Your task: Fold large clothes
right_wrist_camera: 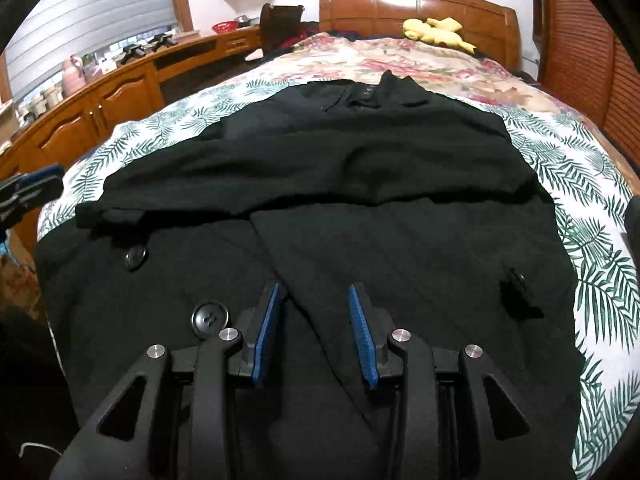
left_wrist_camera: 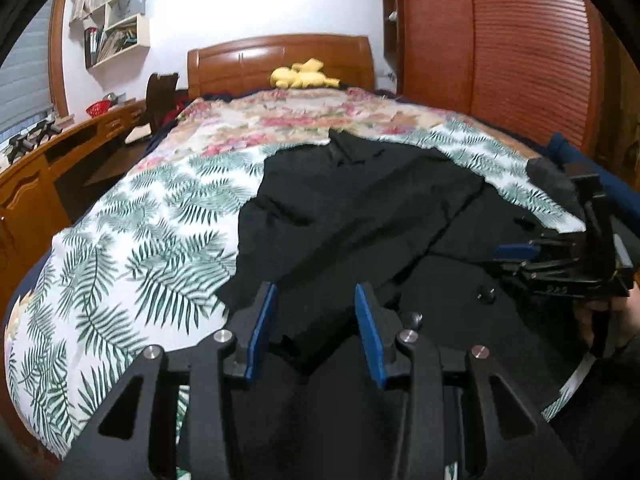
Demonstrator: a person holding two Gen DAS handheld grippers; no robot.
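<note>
Black coat point(right_wrist_camera: 320, 184), green palm-leaf sheet point(left_wrist_camera: 132, 236), pink floral bedspread point(left_wrist_camera: 288, 120), yellow plush toy point(left_wrist_camera: 300, 75), blue gripper pads point(right_wrist_camera: 267, 332)

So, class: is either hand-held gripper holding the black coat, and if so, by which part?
Neither. The left hand-held gripper and right hand-held gripper both hang open over the black coat, pads apart.

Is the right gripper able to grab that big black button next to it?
Probably yes. The right gripper hangs open over the black coat, and the big button lies just beside its left finger with nothing covering it. It only needs a small sideways shift.
</note>
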